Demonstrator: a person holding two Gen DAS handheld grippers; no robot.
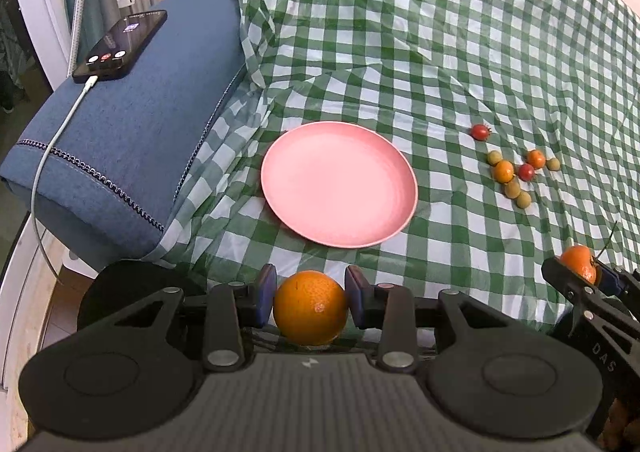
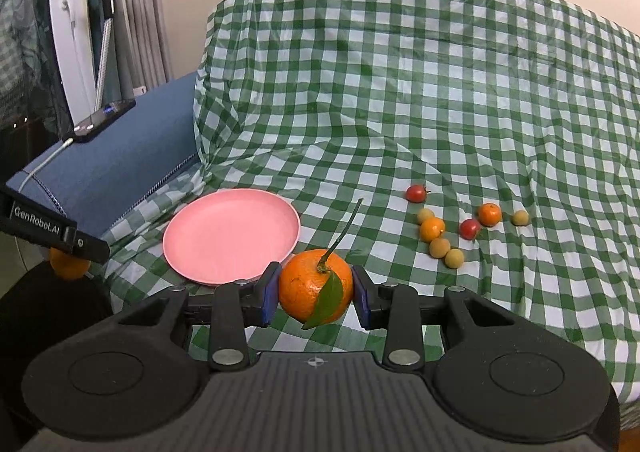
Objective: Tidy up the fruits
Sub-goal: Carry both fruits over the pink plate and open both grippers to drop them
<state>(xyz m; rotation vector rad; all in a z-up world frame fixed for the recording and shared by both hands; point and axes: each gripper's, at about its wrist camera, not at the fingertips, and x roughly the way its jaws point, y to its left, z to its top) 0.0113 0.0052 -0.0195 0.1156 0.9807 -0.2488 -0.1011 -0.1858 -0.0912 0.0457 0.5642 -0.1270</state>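
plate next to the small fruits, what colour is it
Pink: the plate is plain and empty, shown best in the left wrist view.

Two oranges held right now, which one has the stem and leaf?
The orange in the right gripper: a long green stem and one leaf hang on it. The orange in the left gripper is bare.
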